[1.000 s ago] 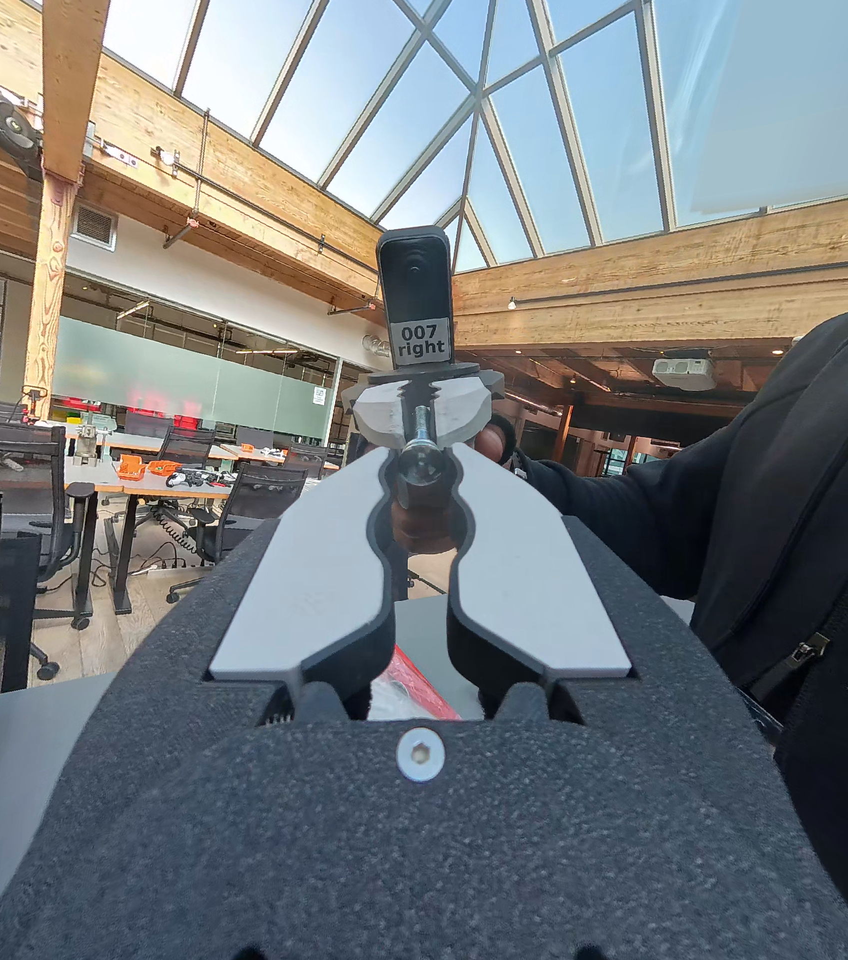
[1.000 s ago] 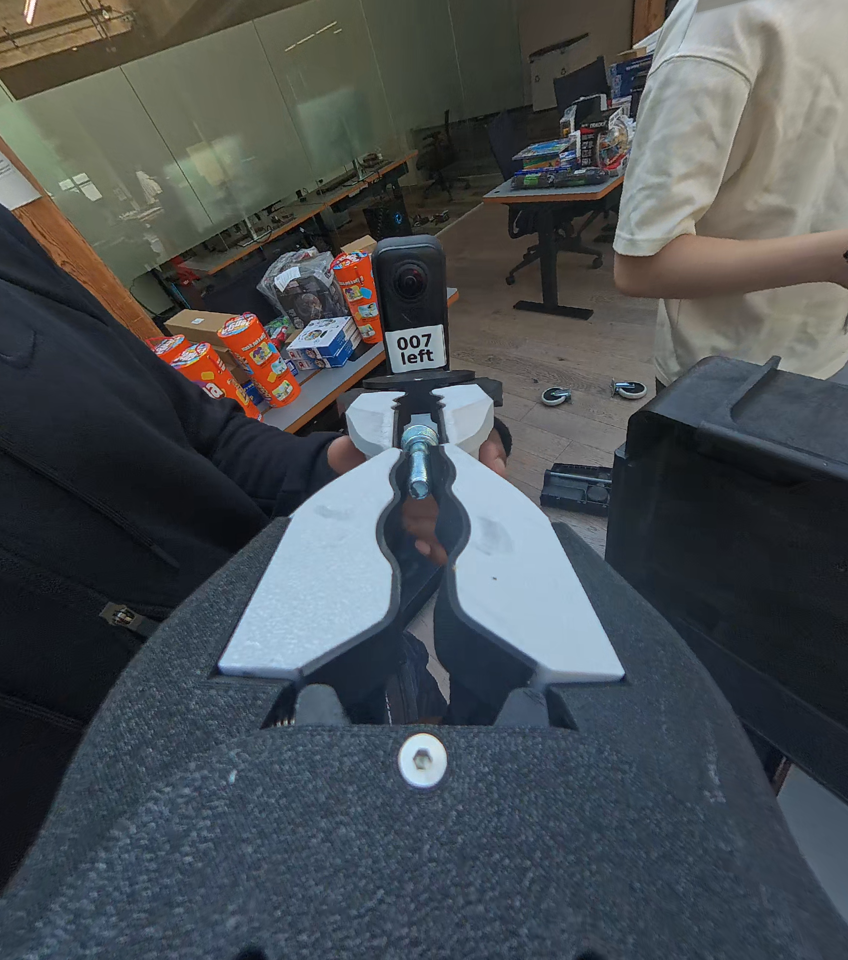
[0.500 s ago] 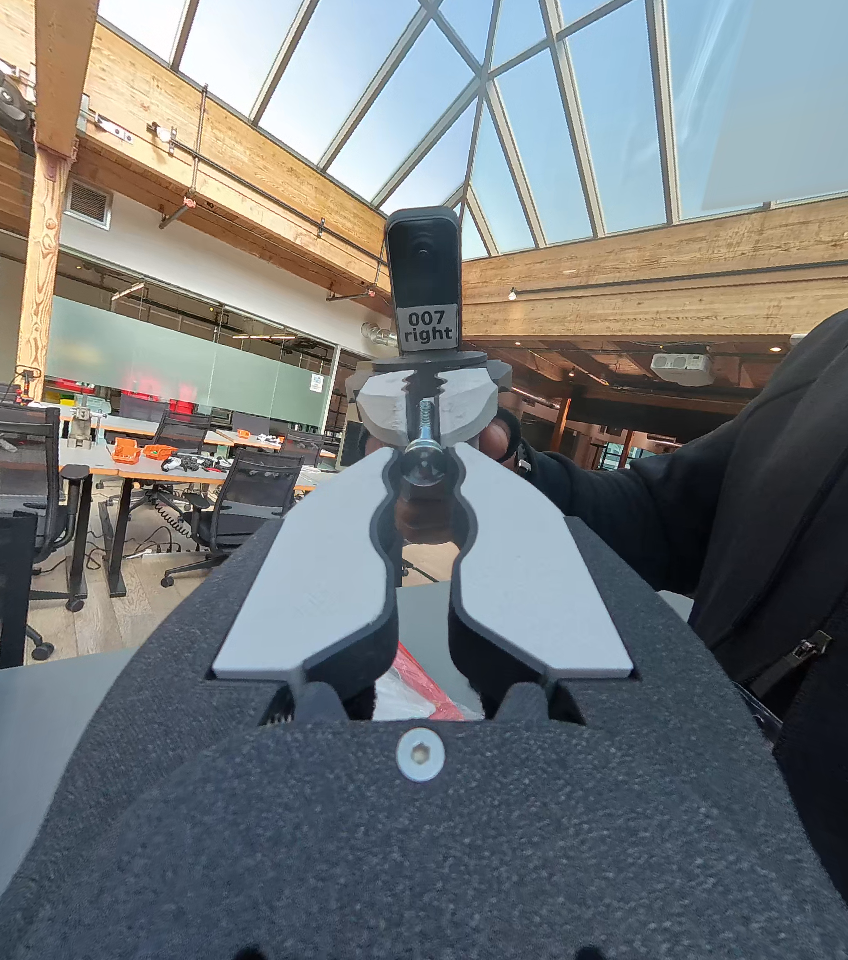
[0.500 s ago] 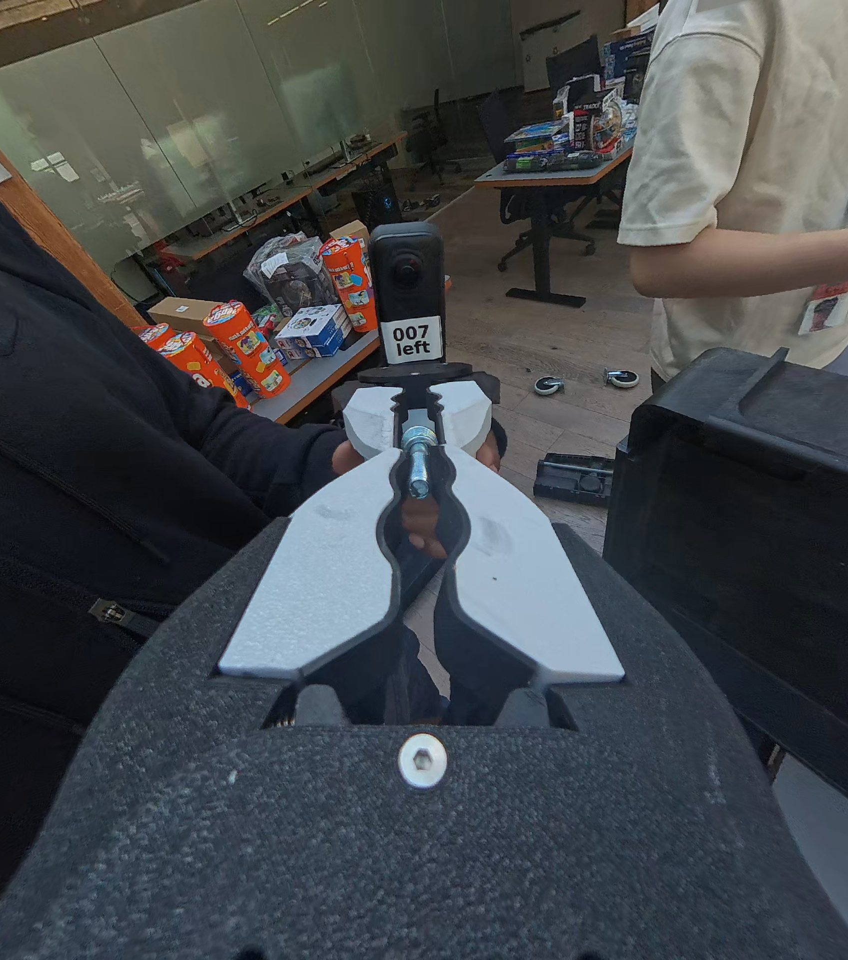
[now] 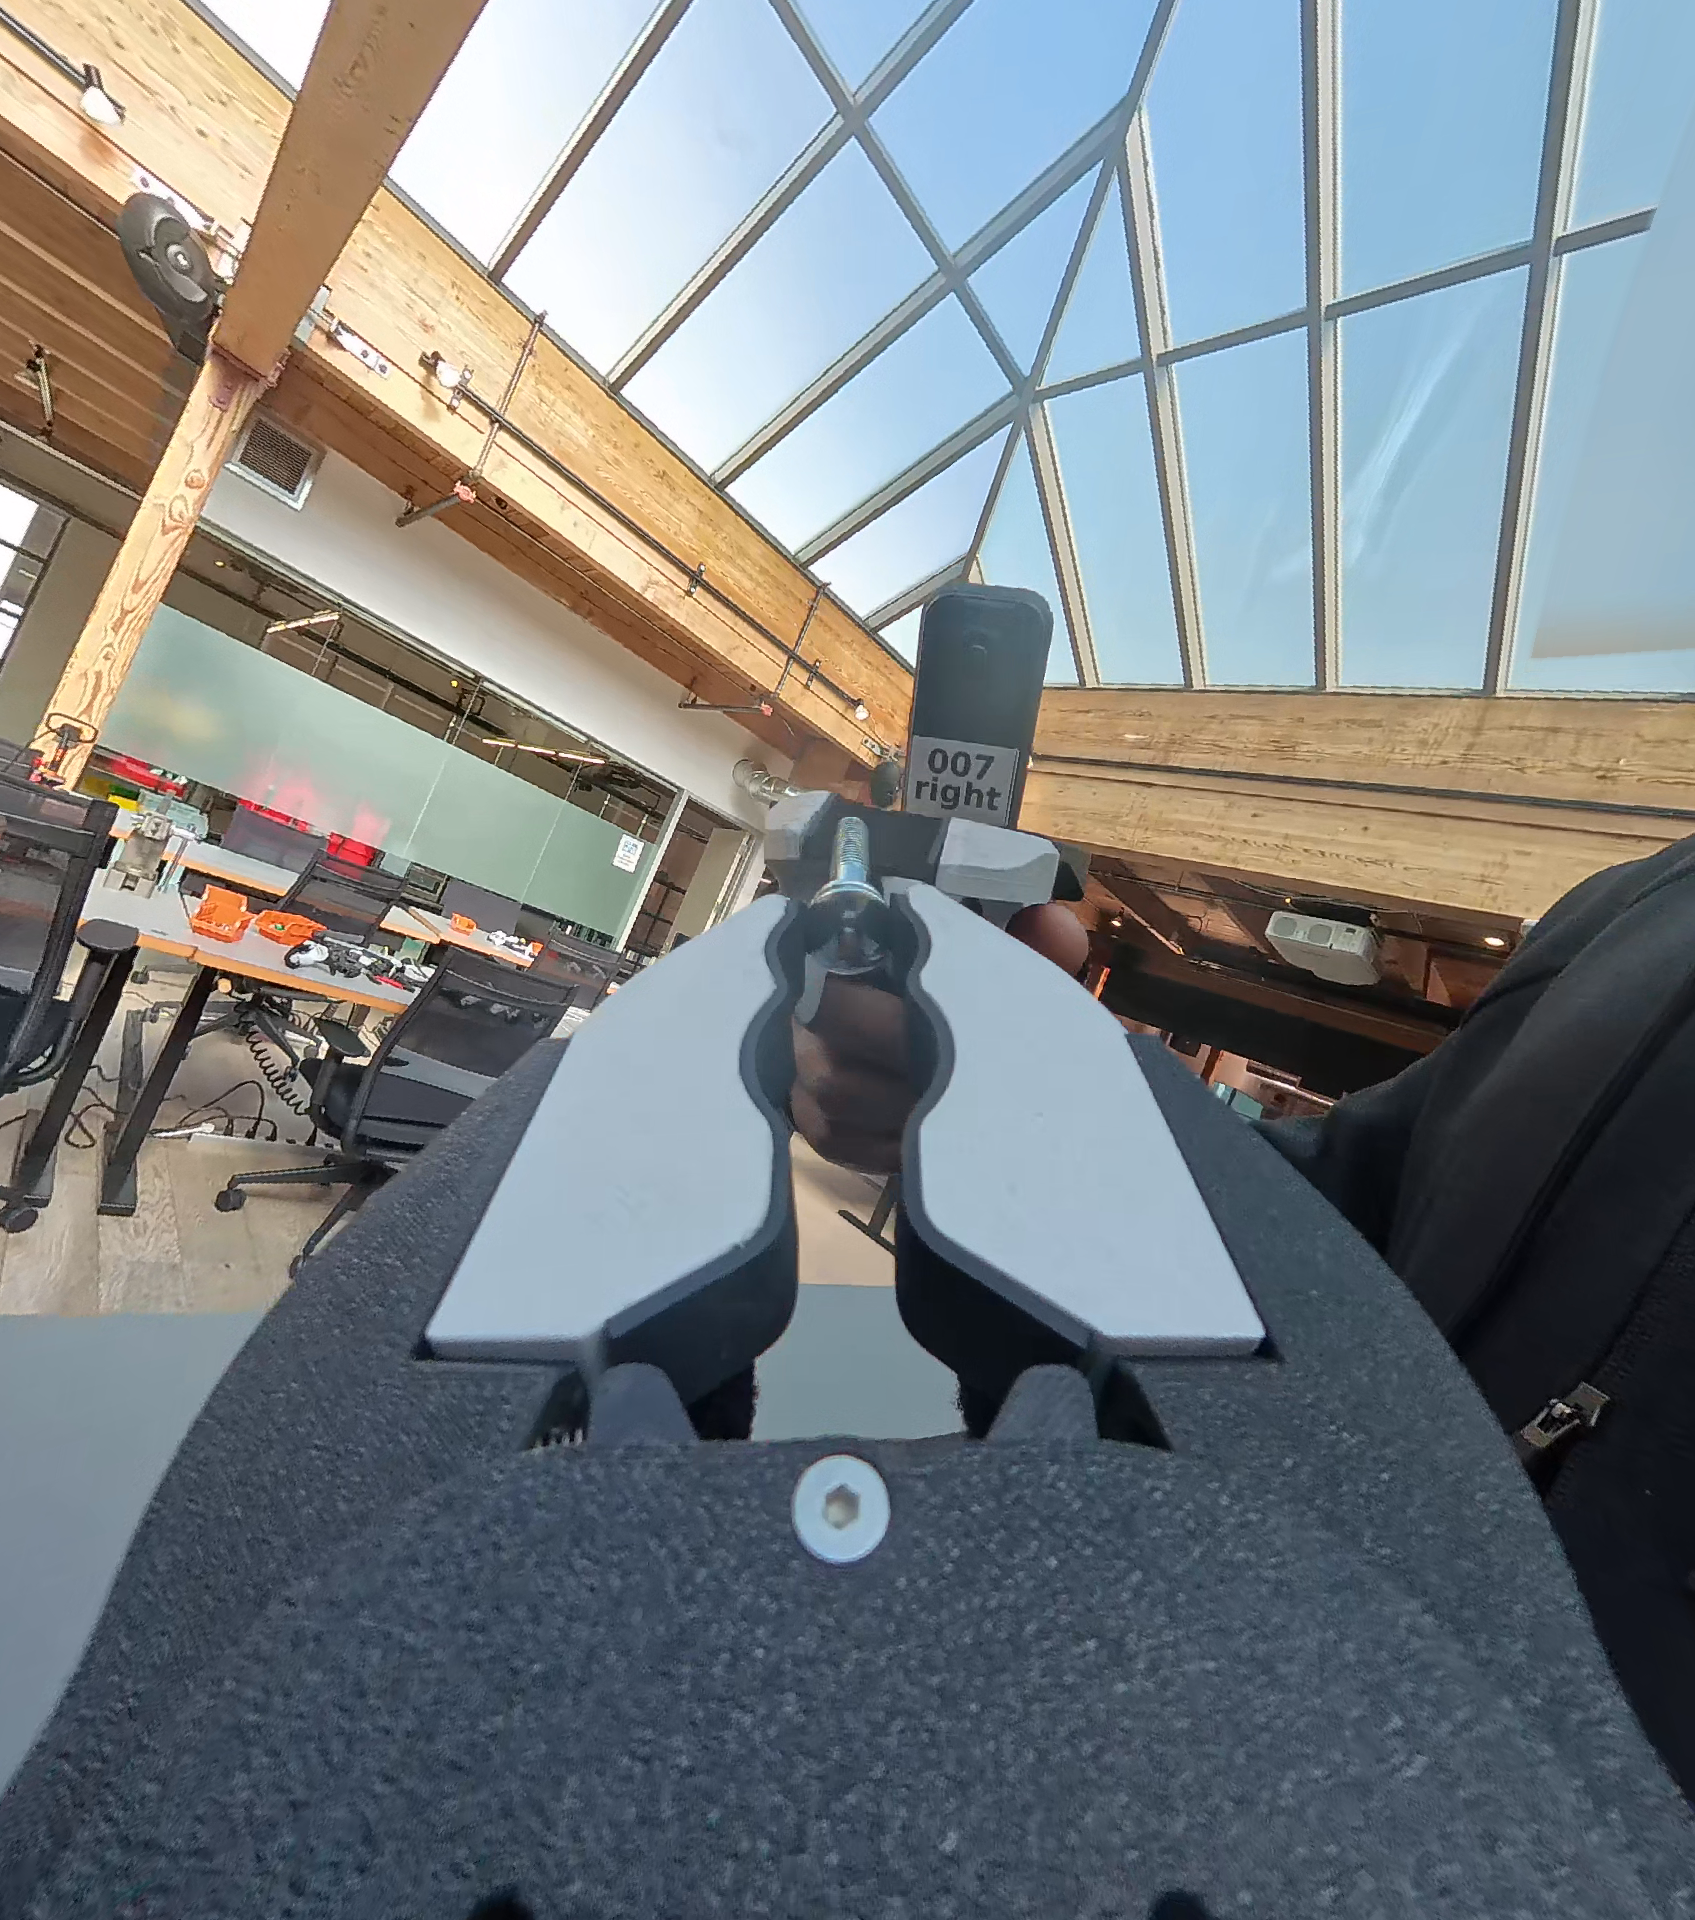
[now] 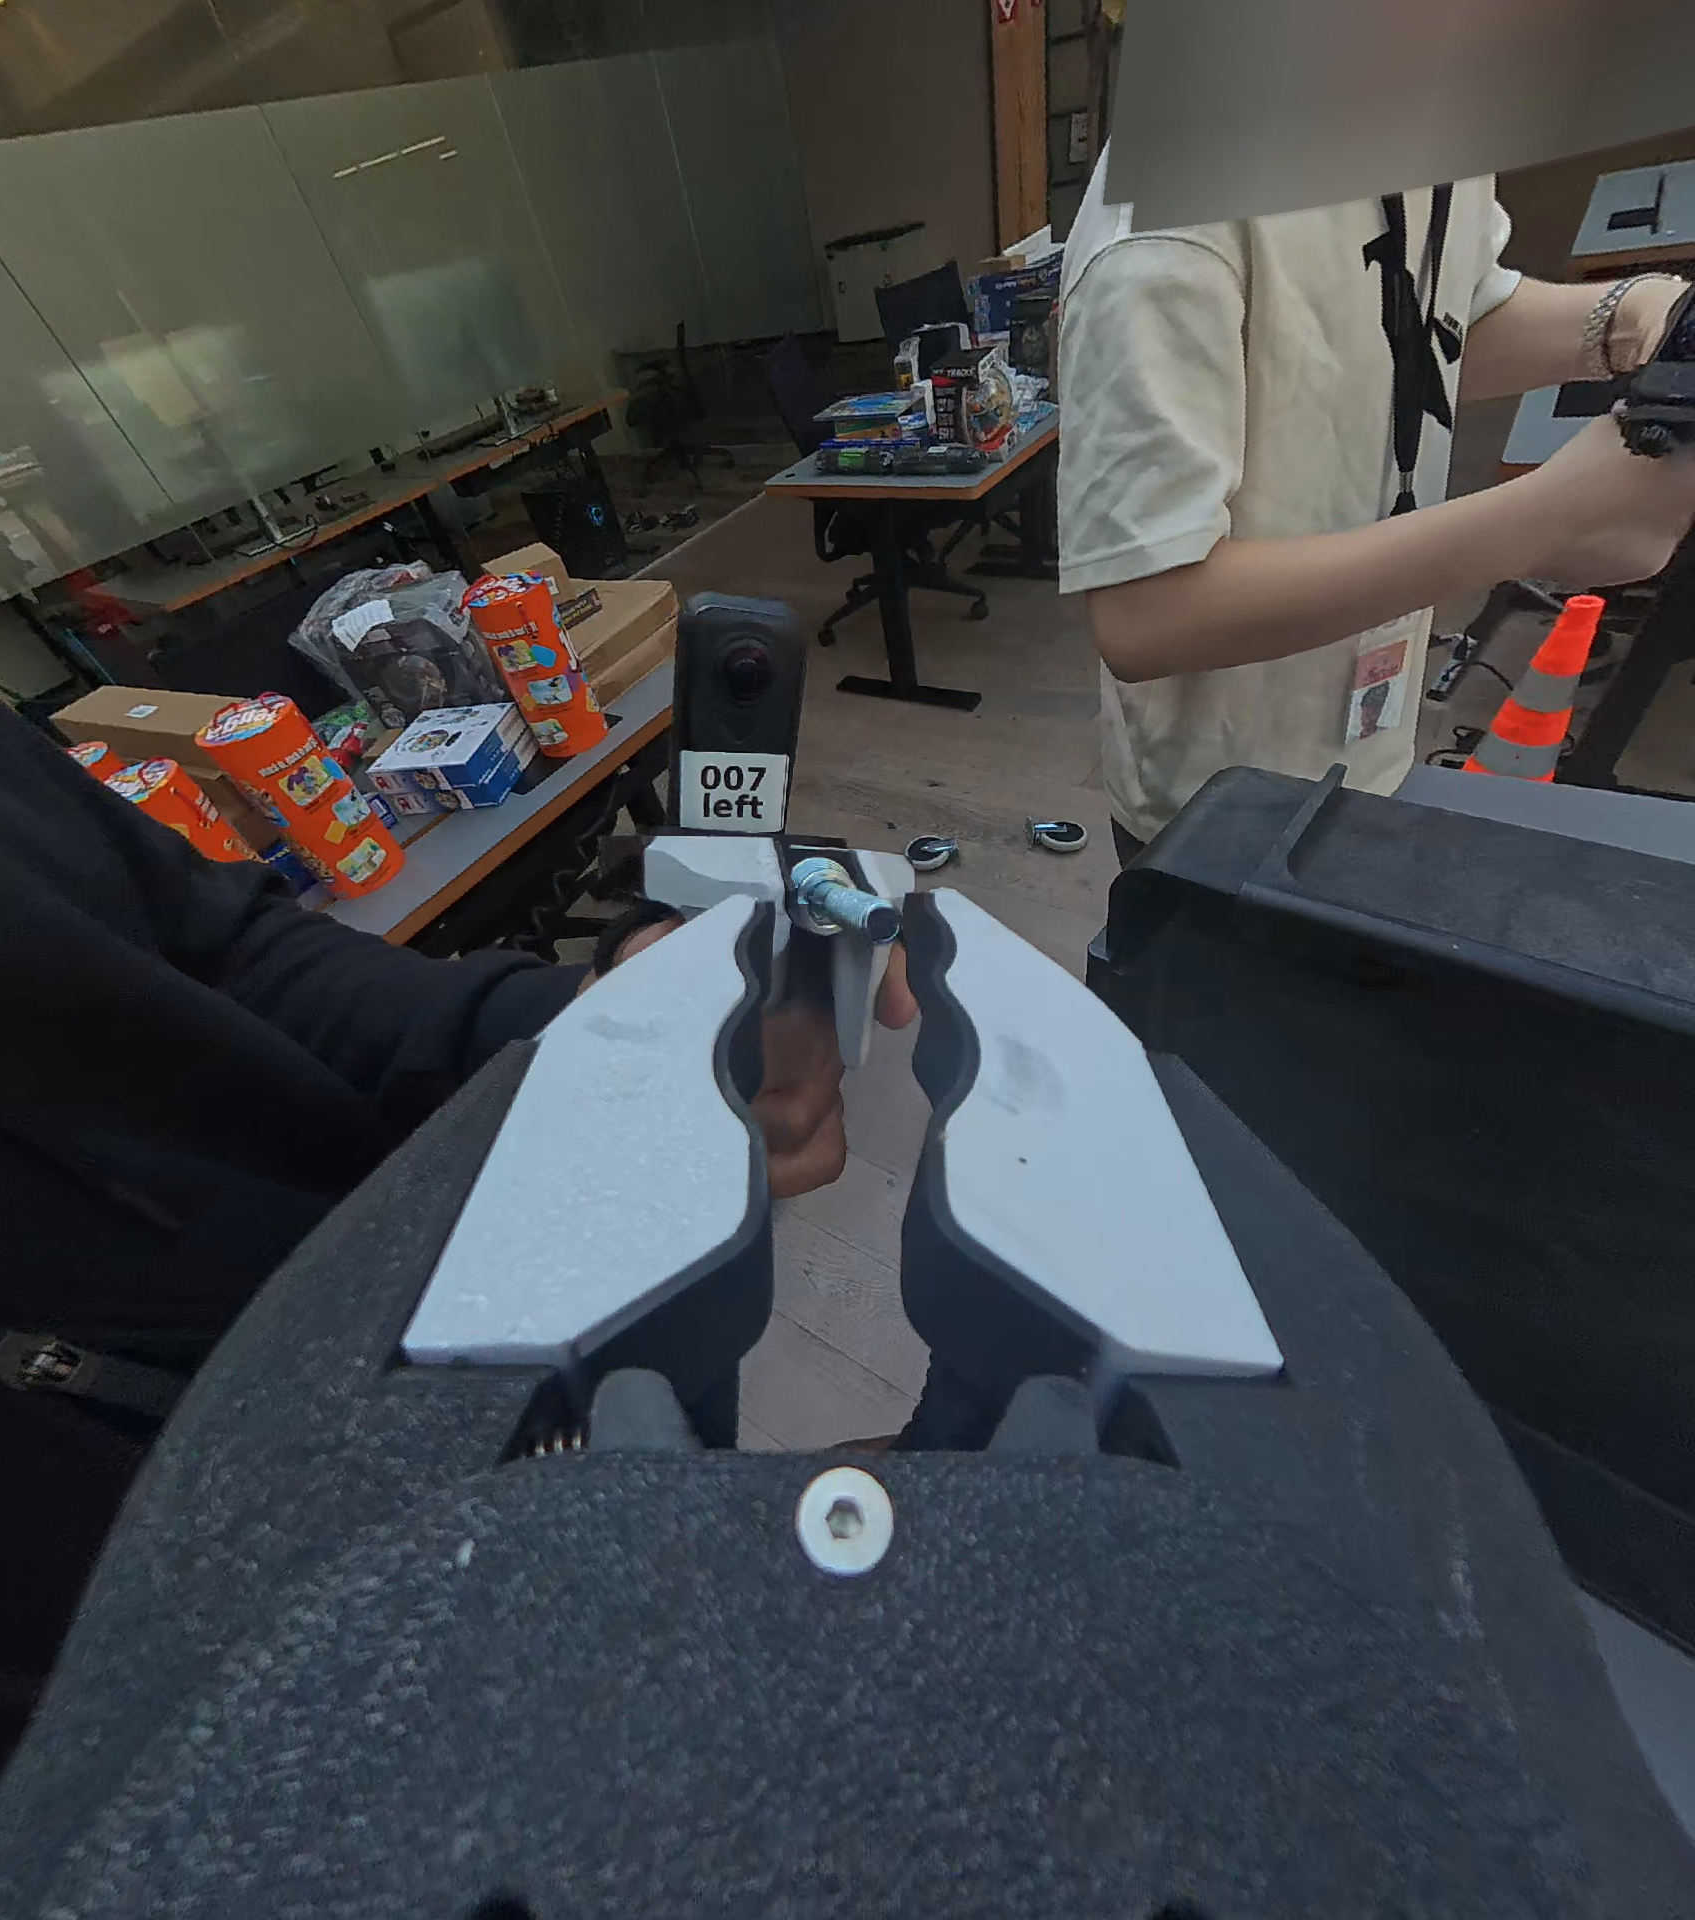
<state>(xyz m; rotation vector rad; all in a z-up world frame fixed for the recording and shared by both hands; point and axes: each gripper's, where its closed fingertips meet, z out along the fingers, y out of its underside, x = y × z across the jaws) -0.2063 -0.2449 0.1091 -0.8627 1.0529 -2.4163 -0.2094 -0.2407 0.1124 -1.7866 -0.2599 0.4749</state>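
While both tools meet nose to nose in mid-air, the left gripper point(image 5: 848, 920), with flat pale-grey finger plates edged in wavy black rubber and a grainy black body, has its jaws drawn nearly together, and the round flanged head of a bright zinc-plated steel bolt point(image 5: 845, 896) sits pinched in the small notch at their tips. The bolt's threaded shank points away from it, up toward the other tool, whose grey fingers stand spread to either side of the shank. From the right wrist view, the right gripper point(image 6: 838, 914) holds its jaws a little apart. The ribbed thread end of the bolt point(image 6: 827, 902) lies in the gap between the tips, close to the right-hand finger; whether it touches that finger cannot be told, and nothing looks clamped. A bare hand point(image 6: 801, 1091) under a black fabric sleeve point(image 6: 199, 987) grips the handle of the far tool. Just beside the right gripper stands a large matte black moulded plastic case point(image 6: 1445, 987). Behind it is a person in a cream short-sleeved T-shirt point(image 6: 1238, 468), and an orange traffic cone with grey bands point(image 6: 1544, 696) stands on the wooden floor. Glossy orange cardboard tubes point(image 6: 303, 790) stand upright on a side desk. Beneath the left gripper lies a smooth grey tabletop point(image 5: 43, 1455), and overhead a steel-framed glass skylight point(image 5: 1238, 364) meets rough timber beams point(image 5: 510, 343).
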